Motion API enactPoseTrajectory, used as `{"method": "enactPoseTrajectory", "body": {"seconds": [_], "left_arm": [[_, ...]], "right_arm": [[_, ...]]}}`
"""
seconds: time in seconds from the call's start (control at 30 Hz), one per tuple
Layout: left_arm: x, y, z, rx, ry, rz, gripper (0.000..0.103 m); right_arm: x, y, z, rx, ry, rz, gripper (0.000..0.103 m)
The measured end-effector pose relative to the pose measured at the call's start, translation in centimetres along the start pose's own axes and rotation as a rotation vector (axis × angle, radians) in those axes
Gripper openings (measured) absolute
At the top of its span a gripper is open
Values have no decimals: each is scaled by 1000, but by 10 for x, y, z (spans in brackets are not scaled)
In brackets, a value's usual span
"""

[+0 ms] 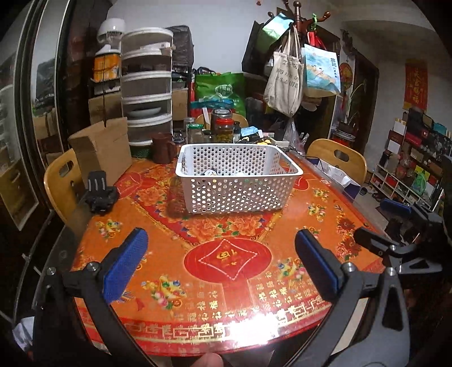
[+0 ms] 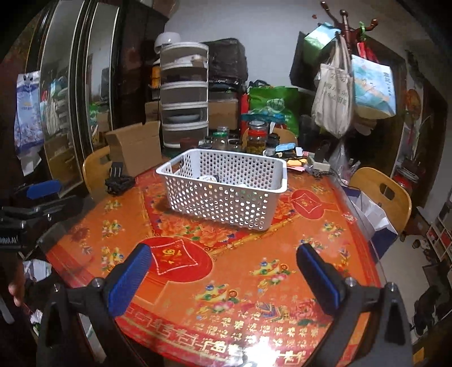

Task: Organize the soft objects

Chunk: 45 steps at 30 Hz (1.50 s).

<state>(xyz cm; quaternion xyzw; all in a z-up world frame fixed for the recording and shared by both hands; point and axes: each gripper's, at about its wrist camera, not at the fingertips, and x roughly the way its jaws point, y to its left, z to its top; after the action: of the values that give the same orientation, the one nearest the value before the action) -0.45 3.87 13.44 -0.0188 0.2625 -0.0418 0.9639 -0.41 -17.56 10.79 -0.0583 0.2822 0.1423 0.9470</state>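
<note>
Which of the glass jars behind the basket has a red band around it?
The tallest jar, standing behind the white basket's far rim: it has a red band under its lid and yellowish contents. The smaller jars beside it have none.

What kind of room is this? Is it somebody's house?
Most likely a lived-in home dining room that doubles as storage. A table with a red and orange festive cloth has wooden chairs around it, jars of preserved food stand at the back, and a coat rack holds shopping bags.
</note>
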Motion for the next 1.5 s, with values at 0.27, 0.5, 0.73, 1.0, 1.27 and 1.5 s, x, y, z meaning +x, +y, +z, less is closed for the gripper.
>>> {"method": "enactPoseTrajectory", "body": {"seconds": [0.27, 0.5, 0.73, 1.0, 1.27, 1.5], "left_arm": [[-12, -7, -1, -13, 25, 35, 103], [-3, -13, 10, -25, 18, 32, 103], [6, -13, 14, -25, 25, 35, 103], [7, -17, 14, -7, 29, 43, 103], [9, -18, 11, -13, 31, 46, 103], [11, -16, 8, -16, 35, 46, 103]], "right_arm": [[-15, 14, -2, -11, 45, -81, 102], [-16, 9, 7, 36, 17, -46, 102], [-15, 8, 11, 44, 18, -38, 102], [-14, 4, 10, 56, 26, -34, 102], [-14, 7, 9, 45, 26, -35, 102], [-14, 7, 9, 48, 27, -37, 102]]}}
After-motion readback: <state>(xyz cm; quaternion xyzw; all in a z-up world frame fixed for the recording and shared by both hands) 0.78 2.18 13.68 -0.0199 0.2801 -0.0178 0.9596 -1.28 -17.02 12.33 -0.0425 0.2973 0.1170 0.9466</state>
